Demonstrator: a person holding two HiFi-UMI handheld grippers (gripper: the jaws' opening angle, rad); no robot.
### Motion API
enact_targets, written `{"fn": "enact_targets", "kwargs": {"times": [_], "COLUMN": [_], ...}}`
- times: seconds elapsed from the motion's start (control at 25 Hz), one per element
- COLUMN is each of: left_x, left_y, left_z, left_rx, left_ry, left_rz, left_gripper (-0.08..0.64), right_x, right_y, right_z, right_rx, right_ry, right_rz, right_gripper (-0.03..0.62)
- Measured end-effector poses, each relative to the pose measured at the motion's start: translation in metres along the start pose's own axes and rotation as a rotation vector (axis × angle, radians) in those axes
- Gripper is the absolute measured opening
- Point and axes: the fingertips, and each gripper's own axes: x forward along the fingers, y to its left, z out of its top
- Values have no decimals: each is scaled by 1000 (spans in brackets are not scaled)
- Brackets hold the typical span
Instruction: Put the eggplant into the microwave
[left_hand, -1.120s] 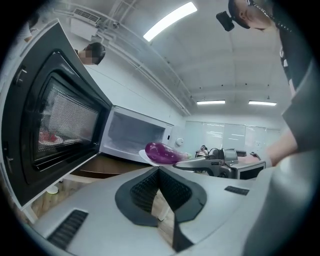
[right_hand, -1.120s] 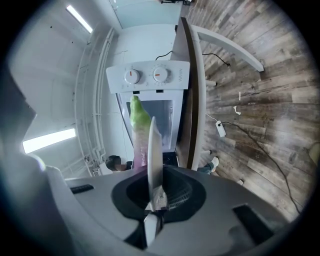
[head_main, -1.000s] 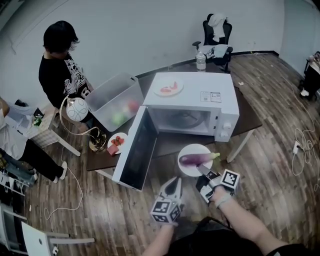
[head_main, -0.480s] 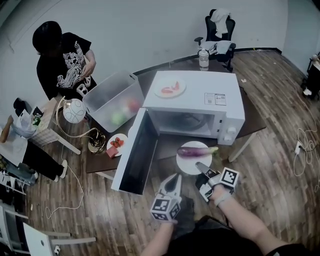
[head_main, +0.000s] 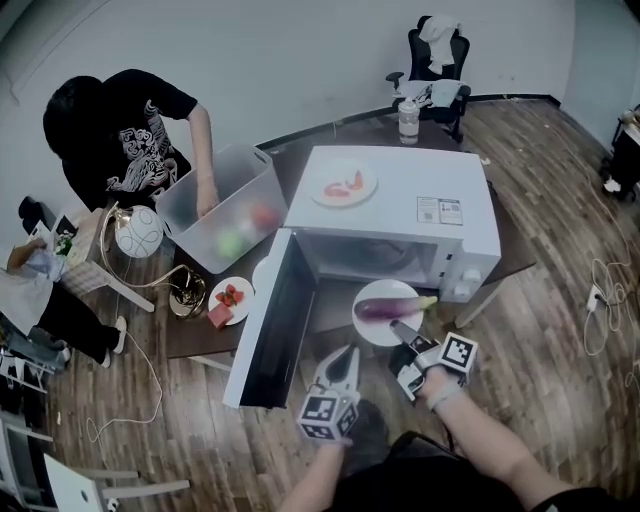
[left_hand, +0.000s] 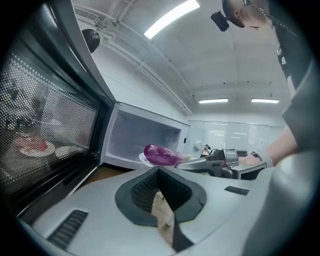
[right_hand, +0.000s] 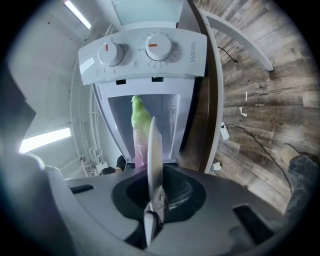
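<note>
A purple eggplant (head_main: 385, 309) with a green stem lies on a white plate (head_main: 371, 329) just in front of the open white microwave (head_main: 400, 195). My right gripper (head_main: 405, 338) is shut on the plate's near rim and holds it level. In the right gripper view the plate (right_hand: 154, 150) shows edge-on between the jaws, the eggplant (right_hand: 140, 125) beyond it. The microwave door (head_main: 272, 310) swings out to the left. My left gripper (head_main: 345, 362) hovers shut and empty beside the door. Its view shows the eggplant (left_hand: 161, 154) before the cavity (left_hand: 135, 137).
A person in a black shirt reaches into a clear bin (head_main: 225, 200) on the brown table. A plate of red food (head_main: 342, 184) sits on top of the microwave. A small plate of strawberries (head_main: 230, 297) and a lamp (head_main: 140, 232) stand at left. An office chair (head_main: 432, 60) is behind.
Both grippers and the plate with the eggplant have drawn closer to the microwave's opening. The person in black has bent over and put an arm into the clear bin.
</note>
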Motion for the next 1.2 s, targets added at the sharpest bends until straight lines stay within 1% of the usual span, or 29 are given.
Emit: {"fn": "enact_targets", "kwargs": {"times": [0.28, 0.6, 0.76, 0.96, 1.2], "left_x": [21, 50, 60, 70, 79], "left_y": [16, 28, 35, 44, 52], "left_z": [5, 9, 8, 10, 10], "left_rx": [-6, -7, -6, -1, 7], "left_ry": [6, 14, 24, 33, 34], "left_rz": [-2, -17, -11, 1, 7], "left_gripper": [0, 1, 2, 1, 0], "right_x": [21, 42, 51, 60, 76], "right_y": [-1, -6, -7, -12, -13], "right_z": [14, 35, 44, 54, 58], "right_rx": [14, -3, -10, -10, -13], "right_ry": [-19, -31, -45, -78, -74], "right_rz": [-3, -21, -17, -41, -50], "right_gripper": [21, 21, 21, 21, 21]}}
